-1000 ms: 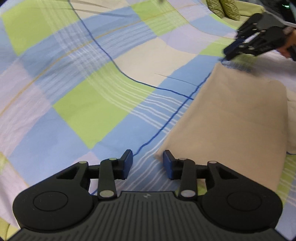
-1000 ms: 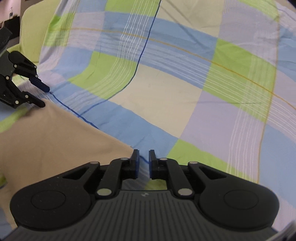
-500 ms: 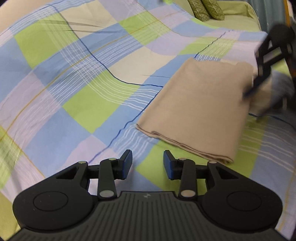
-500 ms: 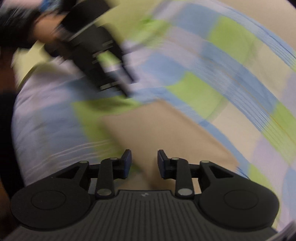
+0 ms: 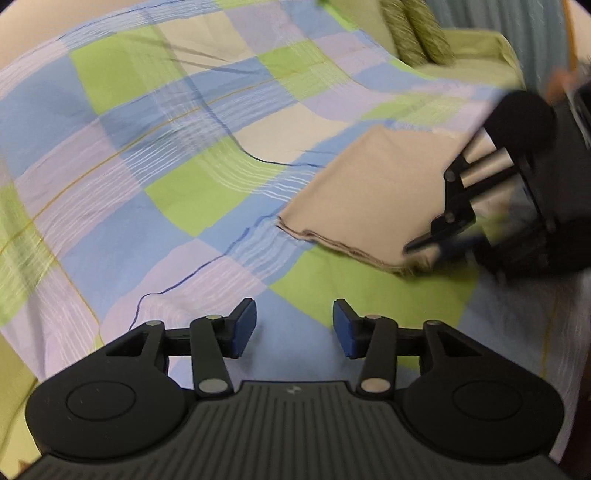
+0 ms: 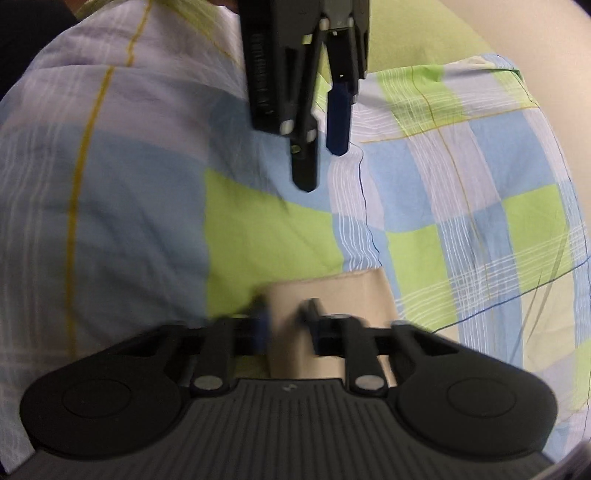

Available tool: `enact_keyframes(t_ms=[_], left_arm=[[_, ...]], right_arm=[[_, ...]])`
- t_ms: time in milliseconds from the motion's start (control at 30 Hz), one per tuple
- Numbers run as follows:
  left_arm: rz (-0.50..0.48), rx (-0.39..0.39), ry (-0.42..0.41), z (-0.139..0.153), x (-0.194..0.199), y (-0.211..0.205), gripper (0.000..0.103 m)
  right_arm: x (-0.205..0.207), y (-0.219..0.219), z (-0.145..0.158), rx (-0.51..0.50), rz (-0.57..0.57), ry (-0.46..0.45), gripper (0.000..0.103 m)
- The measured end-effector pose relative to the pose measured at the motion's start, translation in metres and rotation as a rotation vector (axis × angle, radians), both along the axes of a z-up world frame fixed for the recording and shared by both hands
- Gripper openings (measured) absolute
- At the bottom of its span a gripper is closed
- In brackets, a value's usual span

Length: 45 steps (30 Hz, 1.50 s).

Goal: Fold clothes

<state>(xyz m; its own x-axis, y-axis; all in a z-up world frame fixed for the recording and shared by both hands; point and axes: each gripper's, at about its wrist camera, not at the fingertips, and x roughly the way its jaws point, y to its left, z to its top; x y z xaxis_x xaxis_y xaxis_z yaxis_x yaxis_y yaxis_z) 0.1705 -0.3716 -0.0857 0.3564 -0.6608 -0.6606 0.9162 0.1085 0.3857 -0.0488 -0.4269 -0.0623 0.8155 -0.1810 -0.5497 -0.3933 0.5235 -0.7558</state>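
- Right now my left tongs (image 5: 293,326) hang spread and empty over the checked blue, green and lilac bedsheet (image 5: 155,192), well short of the cloth.
- My right tongs (image 6: 286,323) are at the near corner of the folded beige garment (image 6: 332,295); the blue pads (image 6: 261,326) stand apart with cloth between them, not yet pinching as far as the blur lets me judge.
- From the left view, that right tool (image 5: 421,248) reaches the garment's (image 5: 373,195) right front corner, just beside the stacked hems.
- That garment lies as a flat rectangle in several layers on the sheet, edges fairly even, so I judge most of the folding done.
- What seems left: one more fold over, or a squaring of that corner; I cannot tell which.
- Farther off, two green patterned cushions (image 5: 417,31) sit at the head of the bed.
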Motion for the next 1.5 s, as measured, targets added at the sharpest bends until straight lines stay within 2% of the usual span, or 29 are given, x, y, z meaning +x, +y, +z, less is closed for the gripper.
enact_keyframes(t_ms=[100, 133, 233, 433, 533, 567, 600, 667, 800, 900, 1100, 1133, 1167, 1233, 1300, 1367, 1433, 1500], left_arm=[[-0.115, 0.021, -0.125, -0.009, -0.022, -0.002, 0.066], [-0.159, 0.022, -0.176, -0.013, -0.029, -0.005, 0.067], [-0.259, 0.021, -0.26, -0.019, -0.043, -0.014, 0.067], [-0.467, 0.033, -0.416, -0.03, -0.069, -0.034, 0.066], [-0.572, 0.077, -0.443, -0.033, -0.079, -0.04, 0.055], [-0.6, 0.094, -0.439, -0.032, -0.081, -0.042, 0.044], [-0.625, 0.113, -0.428, -0.031, -0.085, -0.042, 0.026], [-0.653, 0.133, -0.415, -0.026, -0.095, -0.039, 0.01], [-0.708, 0.153, -0.386, -0.013, -0.122, -0.03, 0.007], [-0.738, 0.175, -0.354, -0.01, -0.144, -0.025, 0.007], [-0.731, 0.223, -0.402, -0.029, -0.163, -0.023, 0.008], [-0.717, 0.224, -0.402, -0.029, -0.164, -0.023, 0.01], [-0.703, 0.225, -0.403, -0.029, -0.164, -0.023, 0.016], [-0.681, 0.228, -0.417, -0.029, -0.166, -0.022, 0.019], [-0.685, 0.226, -0.457, -0.029, -0.17, -0.018, 0.031], [-0.728, 0.229, -0.475, -0.031, -0.173, -0.018, 0.034], [-0.779, 0.235, -0.487, -0.034, -0.176, -0.018, 0.043], [-0.83, 0.241, -0.499, -0.037, -0.179, -0.019, 0.045]], right_arm=[[-0.008, -0.011, 0.019, 0.1, 0.008, -0.016, 0.002], [-0.011, -0.016, 0.027, 0.147, 0.01, -0.017, 0.002], [-0.03, -0.035, 0.052, 0.289, 0.02, -0.011, 0.002], [-0.07, -0.061, 0.081, 0.442, 0.061, 0.032, 0.002], [-0.089, -0.076, 0.088, 0.497, 0.08, 0.044, 0.002], [-0.097, -0.081, 0.088, 0.503, 0.078, 0.047, 0.002], [-0.105, -0.085, 0.088, 0.508, 0.074, 0.051, 0.002], [-0.117, -0.089, 0.088, 0.515, 0.067, 0.056, 0.002], [-0.149, -0.099, 0.086, 0.527, 0.058, 0.081, 0.002], [-0.17, -0.104, 0.082, 0.529, 0.047, 0.1, 0.002], [-0.196, -0.102, 0.062, 0.55, -0.002, 0.087, 0.002], [-0.199, -0.1, 0.059, 0.556, -0.008, 0.079, 0.002], [-0.201, -0.1, 0.056, 0.563, -0.012, 0.075, 0.002], [-0.206, -0.1, 0.052, 0.59, -0.024, 0.06, 0.003], [-0.206, -0.102, 0.051, 0.605, -0.032, 0.052, 0.003], [-0.206, -0.103, 0.05, 0.614, -0.036, 0.048, 0.003], [-0.204, -0.102, 0.049, 0.617, -0.037, 0.046, 0.003], [-0.205, -0.101, 0.048, 0.616, -0.036, 0.045, 0.003]])
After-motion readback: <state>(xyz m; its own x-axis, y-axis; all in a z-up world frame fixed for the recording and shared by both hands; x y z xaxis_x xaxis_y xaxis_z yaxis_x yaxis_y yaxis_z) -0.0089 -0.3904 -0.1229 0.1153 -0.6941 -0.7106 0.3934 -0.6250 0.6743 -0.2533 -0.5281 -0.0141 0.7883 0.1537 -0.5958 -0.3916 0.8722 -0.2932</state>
